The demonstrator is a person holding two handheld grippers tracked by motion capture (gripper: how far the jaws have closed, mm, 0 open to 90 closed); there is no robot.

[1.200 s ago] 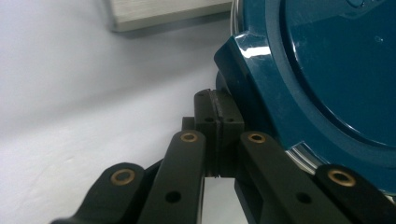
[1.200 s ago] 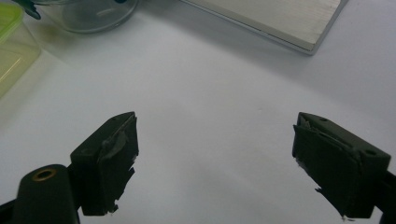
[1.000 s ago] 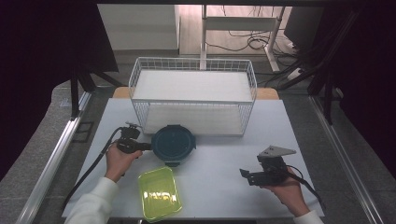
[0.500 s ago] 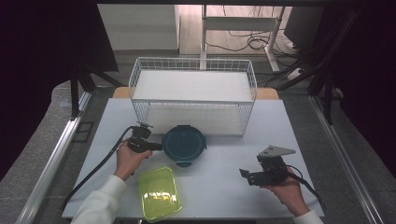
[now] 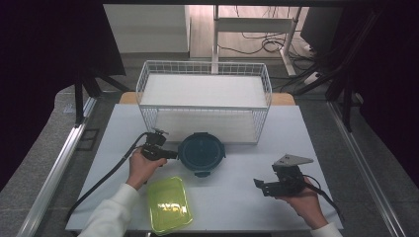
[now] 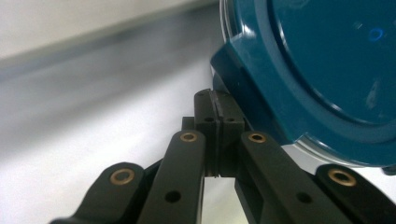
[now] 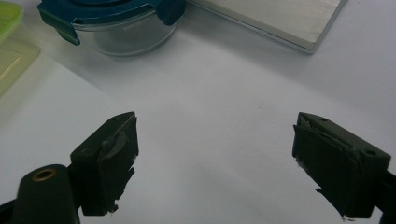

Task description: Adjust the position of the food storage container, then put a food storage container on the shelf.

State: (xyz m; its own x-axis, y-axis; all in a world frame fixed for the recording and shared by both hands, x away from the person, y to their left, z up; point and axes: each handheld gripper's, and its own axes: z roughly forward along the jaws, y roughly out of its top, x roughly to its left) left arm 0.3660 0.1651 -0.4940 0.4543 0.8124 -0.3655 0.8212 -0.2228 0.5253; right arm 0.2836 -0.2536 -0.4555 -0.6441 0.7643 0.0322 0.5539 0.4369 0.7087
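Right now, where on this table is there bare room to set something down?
The table is bare between the round blue-lidded container and the right gripper, and along the right edge beside the wire basket. It is crowded at front left, where the left gripper, container and green box cluster.

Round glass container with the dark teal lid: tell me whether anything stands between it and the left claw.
Nothing visible does. The left claw is shut, its tips right against the near edge of the round glass container with the dark teal lid. The lime-green plastic lid lies nearer the person, out of that line.
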